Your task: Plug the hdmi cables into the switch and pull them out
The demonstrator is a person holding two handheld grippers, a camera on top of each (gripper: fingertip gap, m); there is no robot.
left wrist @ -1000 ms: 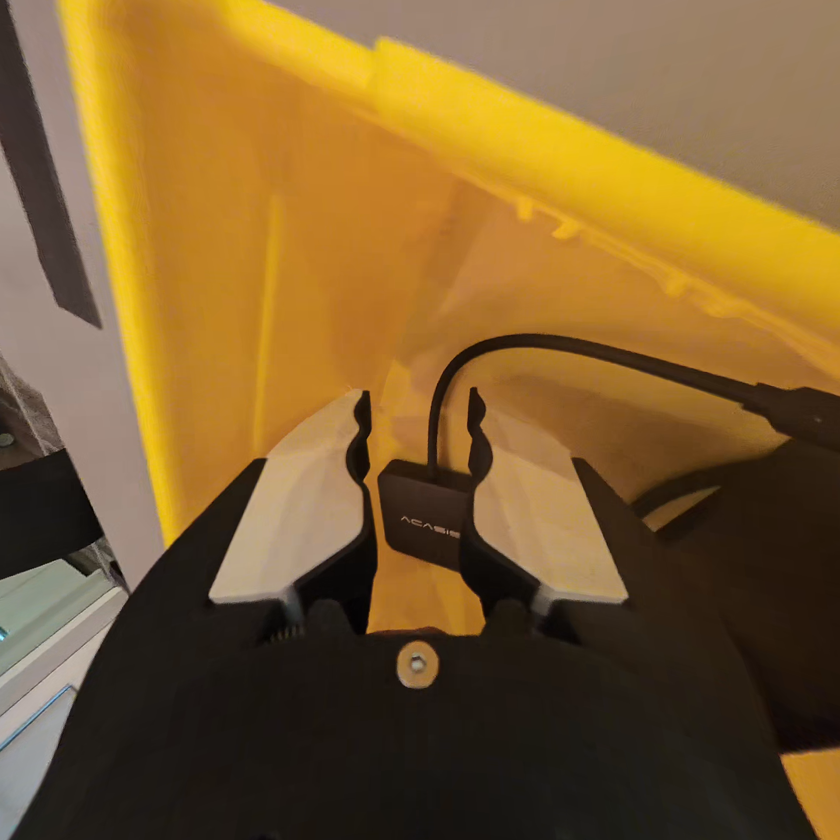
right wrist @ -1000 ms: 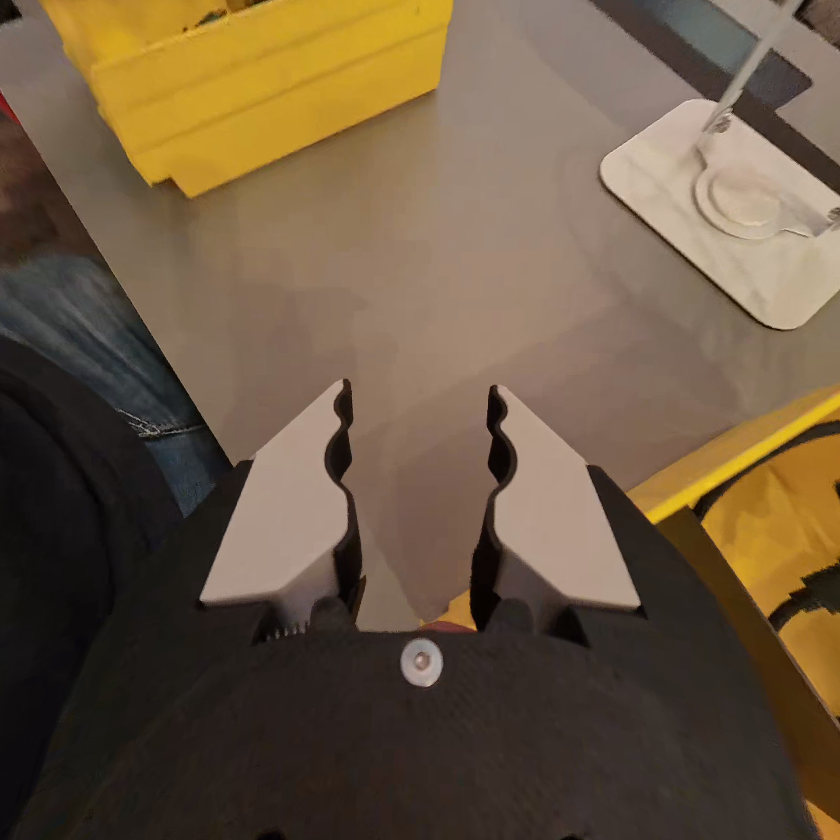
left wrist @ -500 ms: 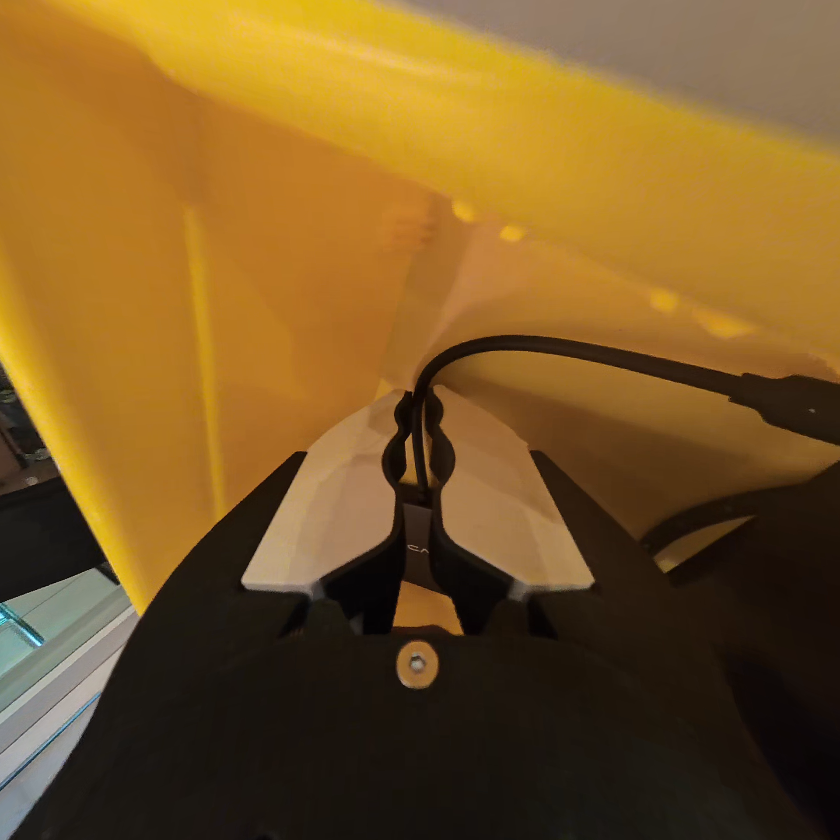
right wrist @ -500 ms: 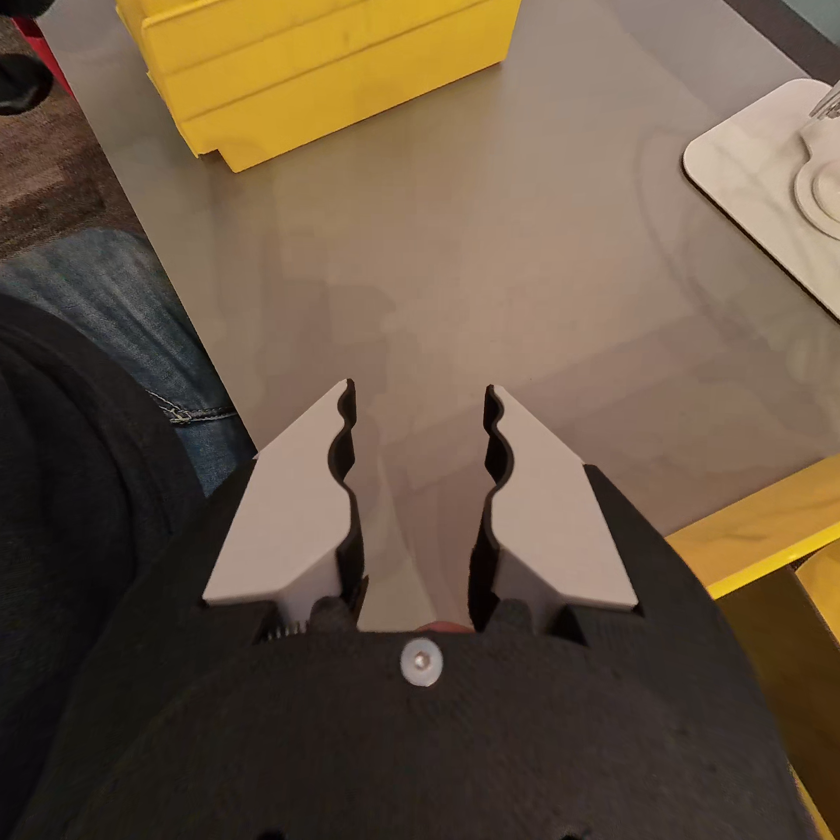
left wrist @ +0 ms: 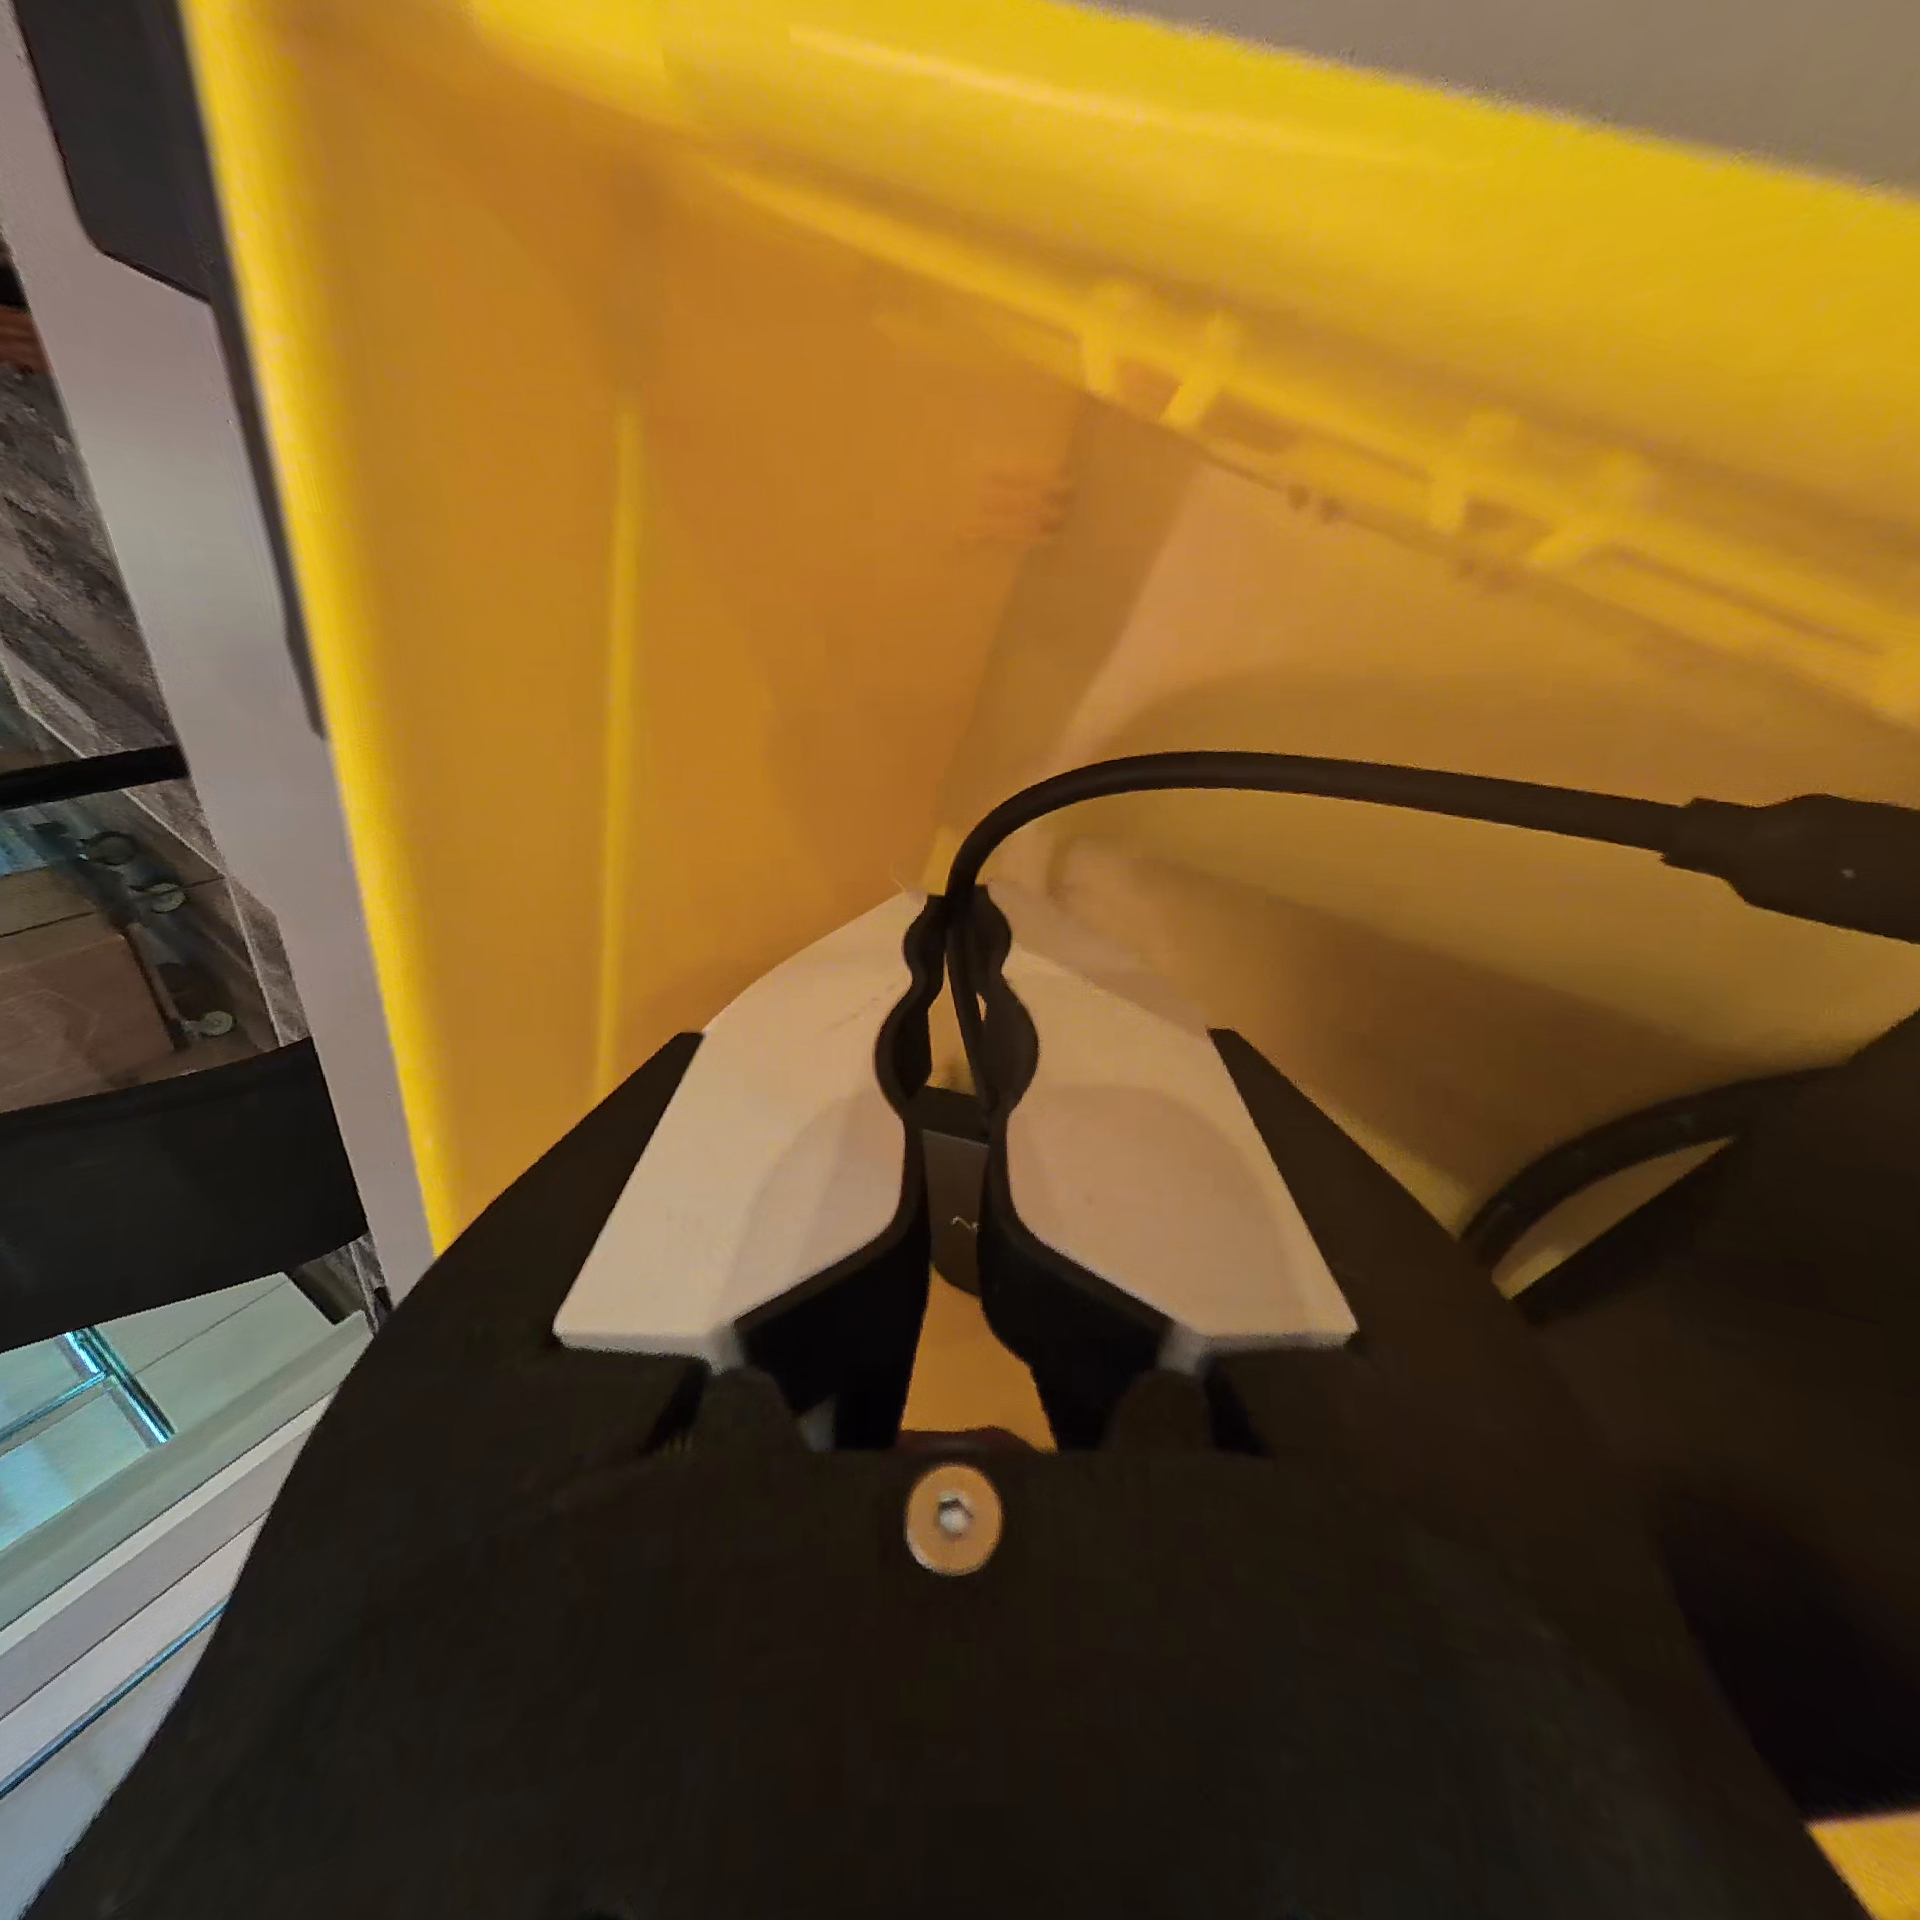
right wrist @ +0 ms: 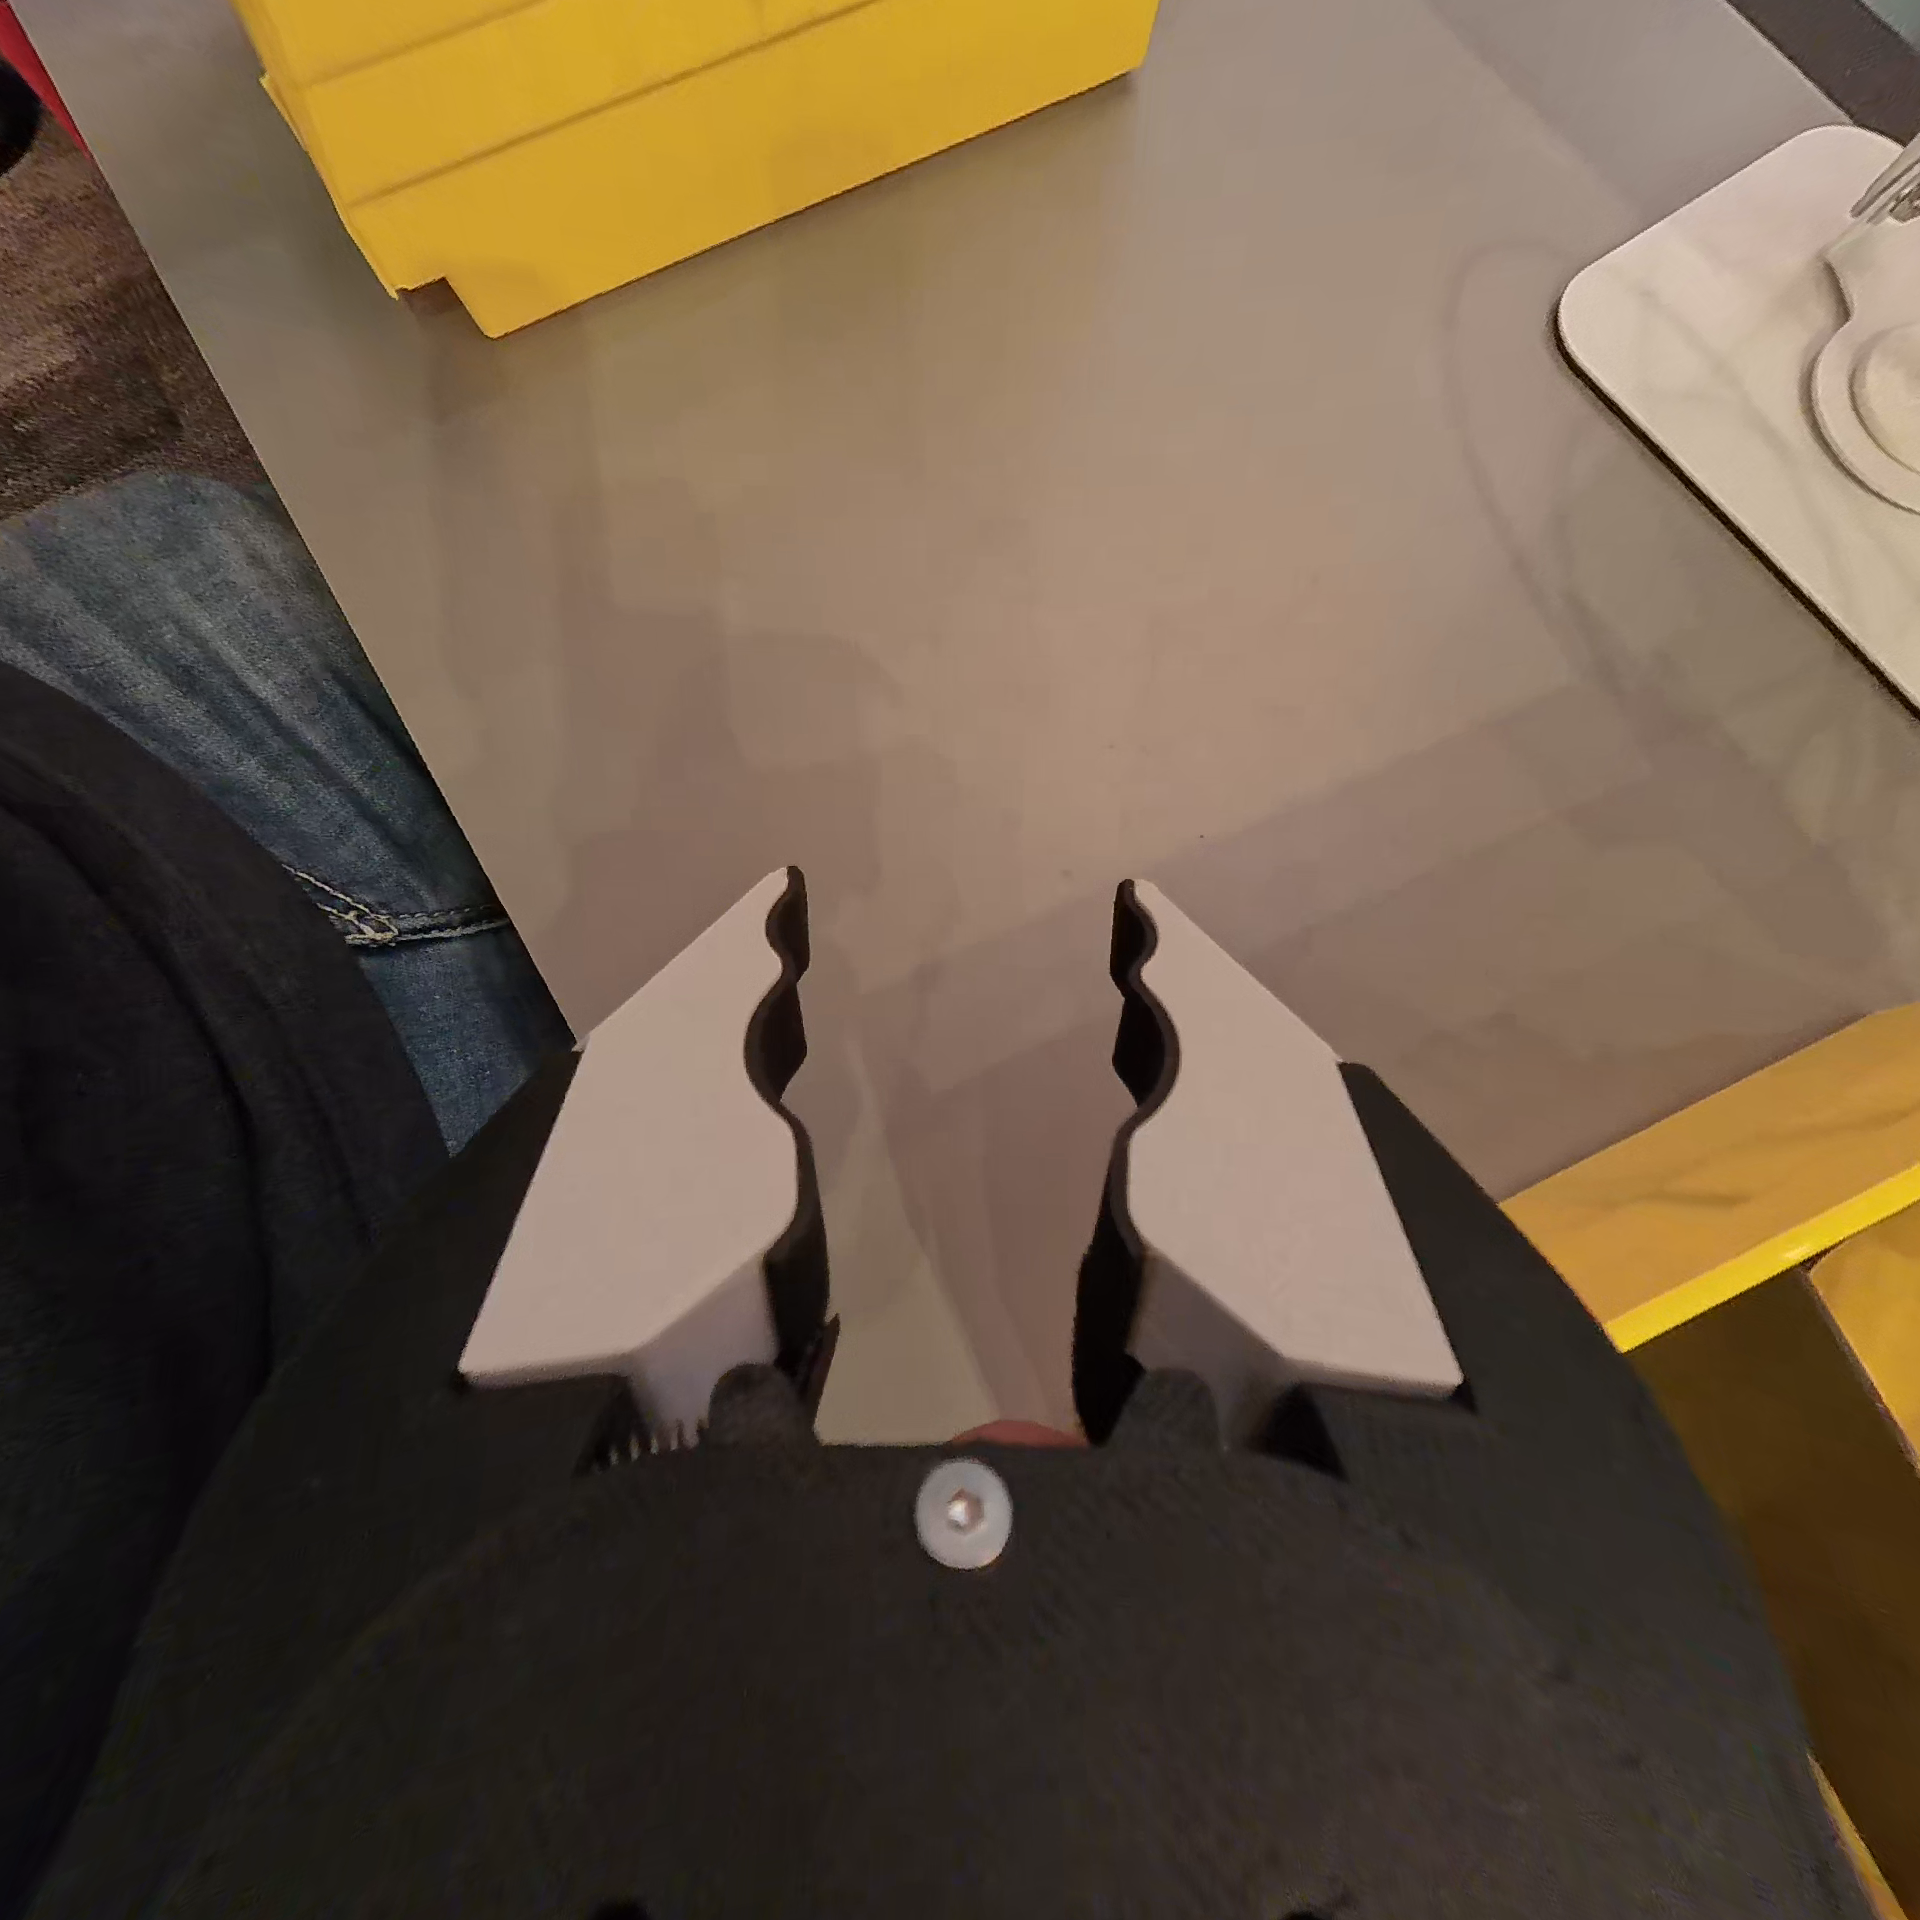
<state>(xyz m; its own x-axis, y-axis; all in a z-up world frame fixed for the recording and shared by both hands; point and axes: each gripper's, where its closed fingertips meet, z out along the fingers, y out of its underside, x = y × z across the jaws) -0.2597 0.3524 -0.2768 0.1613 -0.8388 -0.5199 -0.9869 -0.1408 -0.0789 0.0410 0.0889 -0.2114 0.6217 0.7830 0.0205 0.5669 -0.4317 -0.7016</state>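
Observation:
In the left wrist view my left gripper [left wrist: 958, 914] is inside a yellow bin [left wrist: 790, 540] and is shut on a small flat black switch [left wrist: 954, 1174], which shows only as a dark sliver between the fingers. Its black cable [left wrist: 1299, 774] rises from the fingertips and arcs right to a thicker black plug [left wrist: 1808, 868]. A second black cable loop [left wrist: 1558, 1179] lies low at the right. In the right wrist view my right gripper [right wrist: 961, 894] is open and empty above the grey table [right wrist: 1039, 623].
A second yellow bin [right wrist: 675, 135] stands at the table's far left. A white stand base [right wrist: 1745, 395] sits at the far right. The rim of the near yellow bin [right wrist: 1714, 1174] is at the lower right. A person's jeans-clad leg [right wrist: 239, 707] is by the table's left edge. One gripper's finger ends stand about 40 centimeters off the other's.
My left gripper has shut on the switch and its cable, after standing open around it a second ago, and stays shut. My right gripper has drifted over the table, still open.

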